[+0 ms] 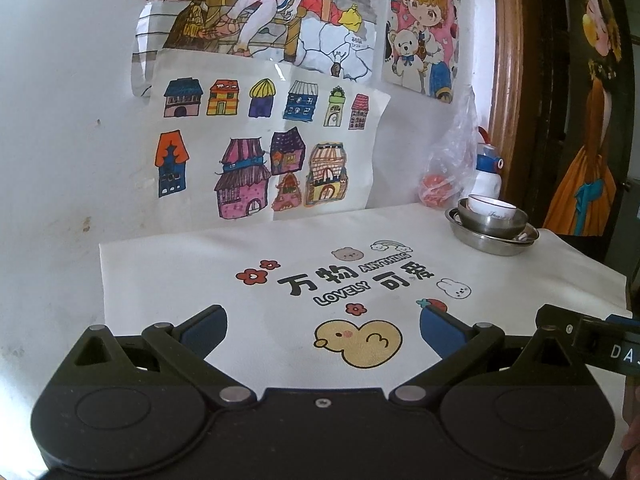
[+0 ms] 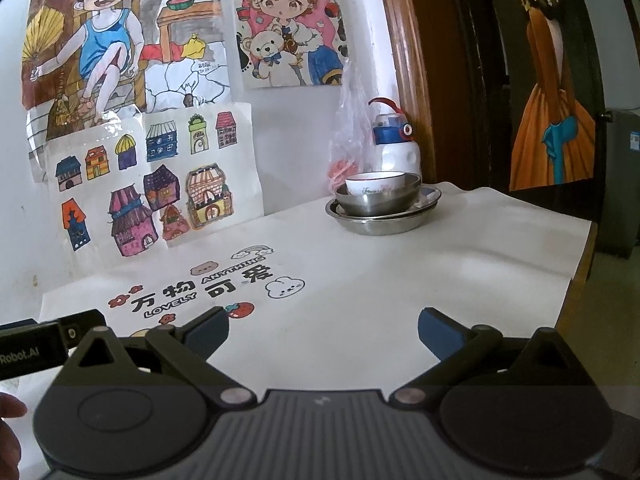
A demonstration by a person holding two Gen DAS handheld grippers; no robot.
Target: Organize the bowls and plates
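A stack of dishes stands at the table's far right corner: a steel plate (image 2: 382,222) at the bottom, a steel bowl (image 2: 378,200) in it, and a white ceramic bowl (image 2: 374,184) nested on top. The stack also shows in the left wrist view, with the steel plate (image 1: 494,245), steel bowl (image 1: 494,222) and white bowl (image 1: 491,206). My left gripper (image 1: 323,330) is open and empty, low over the printed tablecloth (image 1: 200,272), well short of the stack. My right gripper (image 2: 323,330) is open and empty, nearer the stack but apart from it.
A white and blue bottle (image 2: 396,146) and a plastic bag (image 2: 350,148) stand by the wall behind the stack. Children's drawings (image 2: 156,176) hang on the wall. A wooden door frame (image 2: 412,72) is at right. The table's right edge (image 2: 576,276) drops off.
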